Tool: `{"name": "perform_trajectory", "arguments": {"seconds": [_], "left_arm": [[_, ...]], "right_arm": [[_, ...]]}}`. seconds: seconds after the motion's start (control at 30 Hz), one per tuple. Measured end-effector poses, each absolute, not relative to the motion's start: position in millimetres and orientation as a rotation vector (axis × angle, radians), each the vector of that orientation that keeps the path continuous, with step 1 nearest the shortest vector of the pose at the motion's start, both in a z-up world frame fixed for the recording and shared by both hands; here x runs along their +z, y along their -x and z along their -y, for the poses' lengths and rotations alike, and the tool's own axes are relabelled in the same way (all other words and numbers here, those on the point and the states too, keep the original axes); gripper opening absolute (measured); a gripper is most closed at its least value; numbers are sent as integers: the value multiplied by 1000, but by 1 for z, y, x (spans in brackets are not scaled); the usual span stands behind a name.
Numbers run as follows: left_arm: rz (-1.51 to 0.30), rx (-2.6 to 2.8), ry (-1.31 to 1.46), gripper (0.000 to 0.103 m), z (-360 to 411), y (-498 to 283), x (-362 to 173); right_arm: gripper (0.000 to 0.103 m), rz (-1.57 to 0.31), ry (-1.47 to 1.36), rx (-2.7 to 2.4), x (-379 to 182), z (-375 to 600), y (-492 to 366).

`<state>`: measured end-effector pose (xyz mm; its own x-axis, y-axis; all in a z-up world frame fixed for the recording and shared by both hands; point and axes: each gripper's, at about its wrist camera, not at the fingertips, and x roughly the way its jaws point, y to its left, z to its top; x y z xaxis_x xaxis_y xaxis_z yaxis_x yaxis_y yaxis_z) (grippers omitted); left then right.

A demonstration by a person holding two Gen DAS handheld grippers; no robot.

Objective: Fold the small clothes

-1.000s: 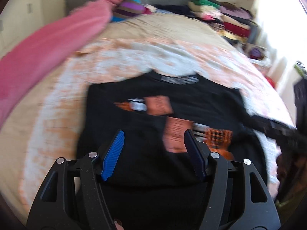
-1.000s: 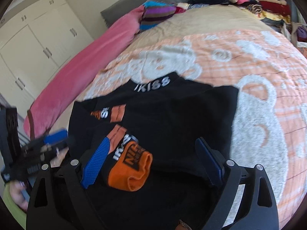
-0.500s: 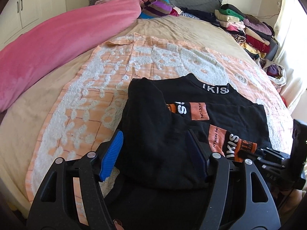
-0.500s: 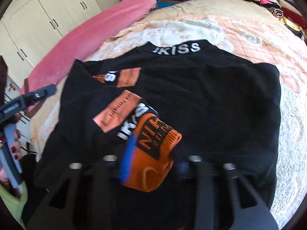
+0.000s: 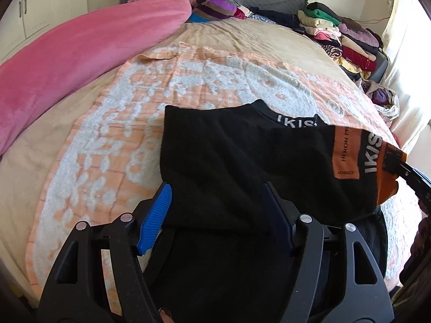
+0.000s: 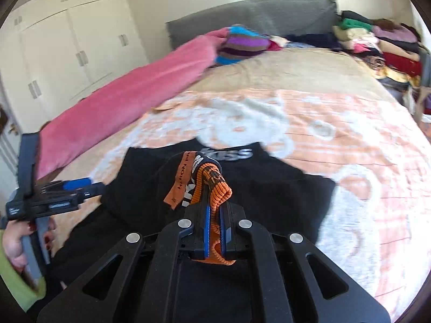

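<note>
A small black knit sweater (image 5: pixel 229 161) with white lettering on its collar and orange patches lay partly folded on an orange-and-white patterned terry blanket (image 5: pixel 113 145) spread over a wide bed. One sleeve, ending in a ribbed orange cuff (image 6: pixel 219 192), was lifted off the sweater's body and drawn across it.

The right gripper (image 6: pixel 213 215), black with blue pads, had its fingers pressed together on that orange cuff, the knit bunched between the pads. In the left wrist view the same cuff appeared at the right edge, pulled taut by the gripper's tip.

The left gripper (image 5: pixel 218 212) hovered low over the sweater's near part. Its blue-padded fingers (image 5: pixel 155 215) stood apart, having just widened a little, with black fabric lying beneath the gap and nothing pinched. In the right wrist view a person's hand (image 6: pixel 16 242) held this gripper's handle beside a lime-green sleeve (image 6: pixel 13 282).

Beyond the blanket lay a beige sheet (image 5: pixel 242 40). A long pink fleece blanket (image 5: pixel 80 62) ran along the left side of the bed, with a striped multicoloured knit item (image 5: pixel 215 8) at its far end. A grey padded headboard (image 6: pixel 256 16) stood behind. A stack of folded clothes (image 5: pixel 342 40) sat at the far right corner. White wardrobe doors (image 6: pixel 67 48) lined the left wall.
</note>
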<state>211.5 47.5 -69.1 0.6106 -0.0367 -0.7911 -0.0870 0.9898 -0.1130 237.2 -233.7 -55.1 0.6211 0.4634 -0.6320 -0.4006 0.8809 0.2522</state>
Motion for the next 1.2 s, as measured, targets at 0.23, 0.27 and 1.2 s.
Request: {"name": "perform_trajectory", "arguments": {"seconds": [0.23, 0.27, 1.2], "left_arm": [[-974, 38, 94, 61, -33, -245, -95], [-994, 53, 80, 61, -32, -250, -102], [-997, 12, 33, 68, -19, -233, -102]], "right_arm": [[5, -814, -114, 446, -81, 253, -254], [5, -822, -104, 439, -84, 252, -256], [15, -863, -12, 478, -81, 236, -248]]}}
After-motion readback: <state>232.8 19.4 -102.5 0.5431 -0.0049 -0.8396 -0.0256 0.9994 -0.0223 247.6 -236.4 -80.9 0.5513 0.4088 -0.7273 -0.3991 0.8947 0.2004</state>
